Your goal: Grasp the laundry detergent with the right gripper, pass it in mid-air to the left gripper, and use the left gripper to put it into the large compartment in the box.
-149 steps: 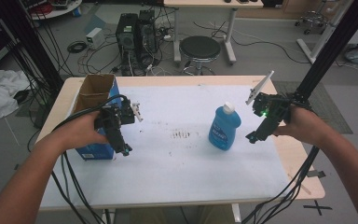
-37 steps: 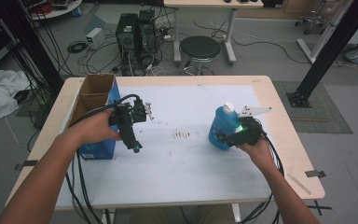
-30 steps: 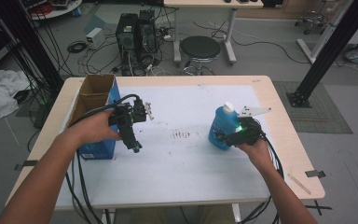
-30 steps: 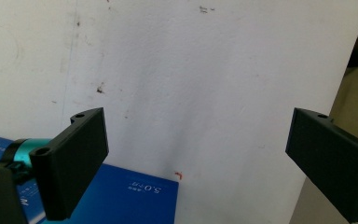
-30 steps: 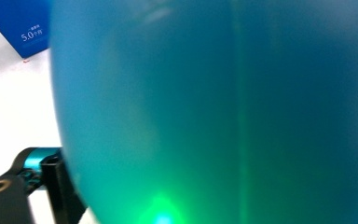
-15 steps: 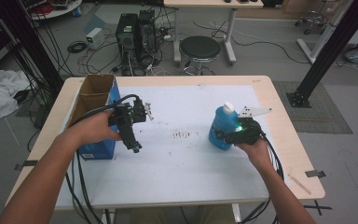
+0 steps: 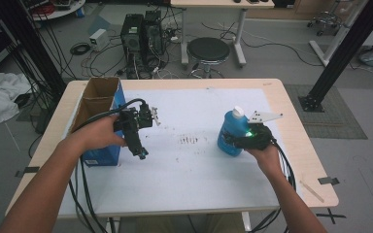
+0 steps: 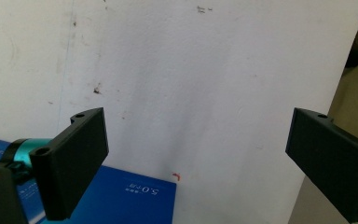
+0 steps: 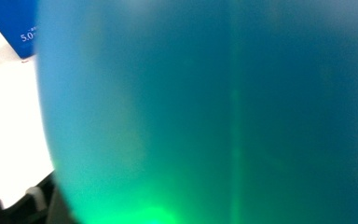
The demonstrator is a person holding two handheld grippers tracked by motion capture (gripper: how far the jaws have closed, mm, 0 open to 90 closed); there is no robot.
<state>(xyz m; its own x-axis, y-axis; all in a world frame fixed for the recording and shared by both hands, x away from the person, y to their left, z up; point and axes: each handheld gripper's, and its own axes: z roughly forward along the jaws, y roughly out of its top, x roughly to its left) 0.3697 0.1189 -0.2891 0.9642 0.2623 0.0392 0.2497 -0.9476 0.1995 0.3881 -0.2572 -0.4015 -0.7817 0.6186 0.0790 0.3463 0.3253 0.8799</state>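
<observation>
A blue bottle [image 7: 229,132] with a white cap stands upright on the right half of the white table cover [image 7: 189,174]. My right gripper [image 7: 240,140] reaches in from the bottle's right side. Its jaws have just been closing with the bottle between them, and they now grip its lower body. In the right gripper view the bottle [image 9: 214,112] sits blurred right against the camera, lit green from below. My left gripper [image 7: 141,153] hangs above the table beside a blue box [image 7: 101,156], pointing down. Its jaws [image 8: 196,163] stand wide open with nothing between them.
The blue box [image 8: 121,198] is an open carton with brown flaps [image 7: 97,94] at the table's left edge. Dark smudges [image 7: 190,140] mark the cover's middle. Cables trail from both grippers off the near edge. A stool [image 7: 209,48] and computer towers [image 7: 143,29] stand behind the table.
Five seconds ago the right gripper was raised near the table's right edge; it has come in to the bottle. Over the last second neither hand has visibly moved.
</observation>
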